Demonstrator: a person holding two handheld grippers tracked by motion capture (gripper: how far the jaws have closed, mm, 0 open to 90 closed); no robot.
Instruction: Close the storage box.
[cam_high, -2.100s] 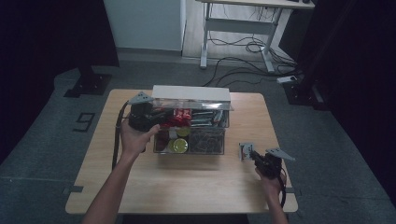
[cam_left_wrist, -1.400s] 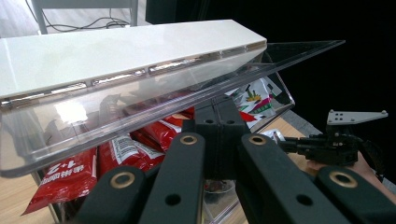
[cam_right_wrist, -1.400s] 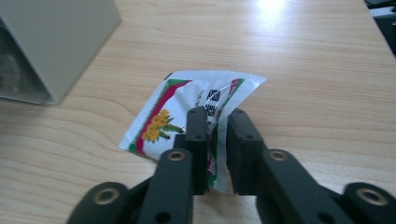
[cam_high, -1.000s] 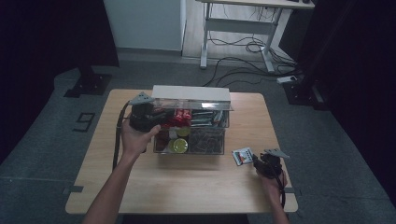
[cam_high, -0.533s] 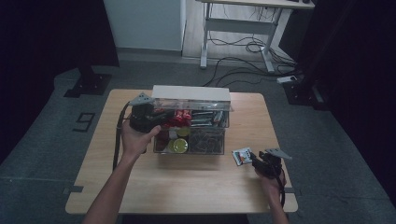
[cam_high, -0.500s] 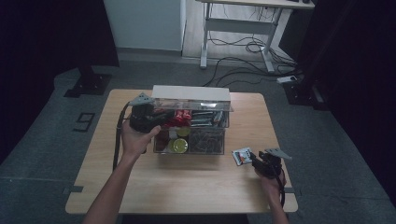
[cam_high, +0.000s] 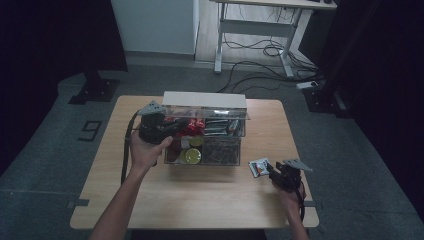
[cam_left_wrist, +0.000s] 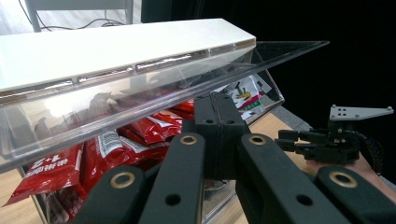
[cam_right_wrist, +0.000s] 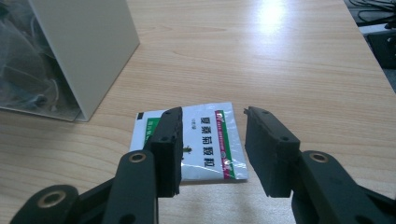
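Both grippers black plastic w/ brass-ringed pivot holes. Left gripper (cam_left_wrist: 217, 121): flat ribbed jaw blocks, small screws. Right gripper (cam_right_wrist: 212, 140): same build. Each has grey 3-cornered plate on top, black cable trailing. Forearms bare, no sleeves.

A light wooden worktop (cam_high: 200, 200) carries a clear two-tier box (cam_high: 206, 135) with a white back, toward the far side. A white sachet (cam_high: 259, 166) with green and red print lies flat just beside the box's right end.
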